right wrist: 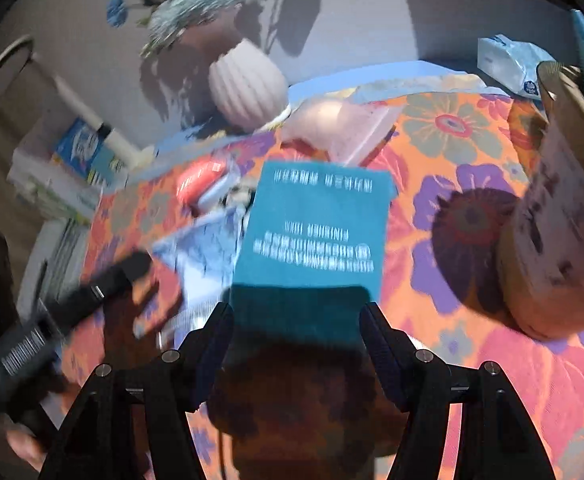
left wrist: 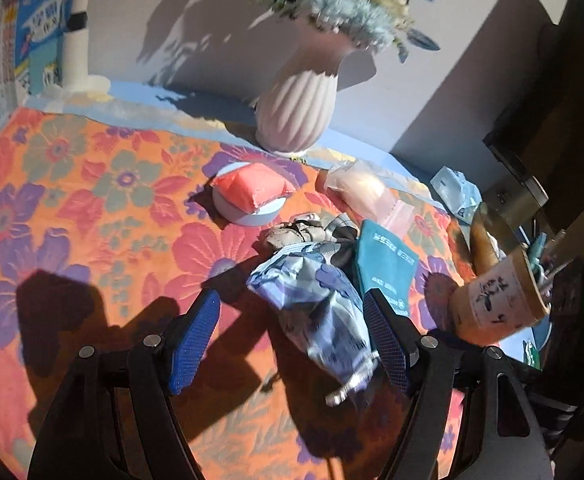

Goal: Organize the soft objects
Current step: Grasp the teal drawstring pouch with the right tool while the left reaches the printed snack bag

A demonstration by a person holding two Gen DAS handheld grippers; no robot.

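1. Left gripper [left wrist: 292, 344]: jaws apart, empty; blue patterned cloth pouch [left wrist: 315, 312] lies between them on the floral tablecloth [left wrist: 92, 200], long axis running away toward the vase [left wrist: 295, 112].
2. Right gripper [right wrist: 295, 344]: jaws apart, straddling the teal packet [right wrist: 315, 232], nothing gripped.

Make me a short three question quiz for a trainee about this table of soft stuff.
1. True or false: the red pouch lies on a round dish.
2. What stands behind that pouch by the wall? A) vase of flowers B) lamp C) kettle
3. What colour is the printed cloth just ahead of the right gripper?

Key: 1 true; 2 A; 3 teal. Neither the right nor the left gripper grips anything; both jaws stand open.
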